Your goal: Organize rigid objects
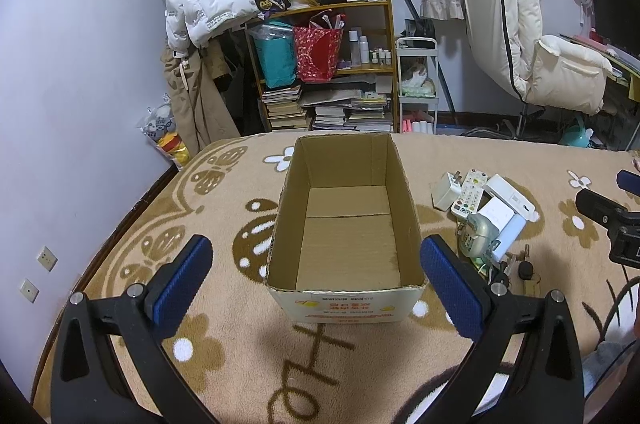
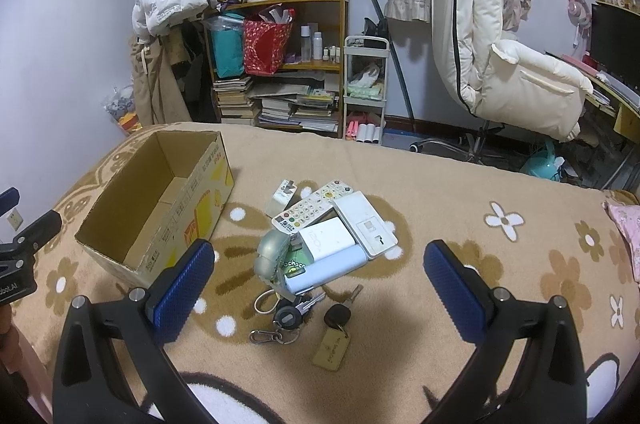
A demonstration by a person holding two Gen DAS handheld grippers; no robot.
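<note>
both sets of tongs released and holding nothing: left tongs (image 1: 316, 280) spread wide over the near end of the cardboard box (image 1: 344, 236), right tongs (image 2: 320, 276) spread above the pile of rigid things on the blanket-covered bed (image 2: 460, 184). box sitting bare inside, at about 9 o'clock from the pile, well apart from it.

pile stacked loosely: remote control (image 2: 310, 210) leaning on a white flat case (image 2: 366, 224), a white charger block (image 2: 328, 238) and pale blue power bank (image 2: 332, 270) on top, a green-grey rounded gadget (image 2: 274, 256) at 9 o'clock, a wall plug (image 2: 284, 196) at 11 o'clock. keys (image 2: 296, 312) and wooden tag (image 2: 332, 346) lying loose at 6 o'clock.

probably best to start with the topmost charger block, closing across its narrow sides, lifting straight up so the rest does not slide. keys likely awkward on soft blanket; better pinched by the fob.

open blanket from 12 to 5 o'clock; box wall standing tall, so carry high before lowering in. bed edge close behind the box at 12 o'clock.
</note>
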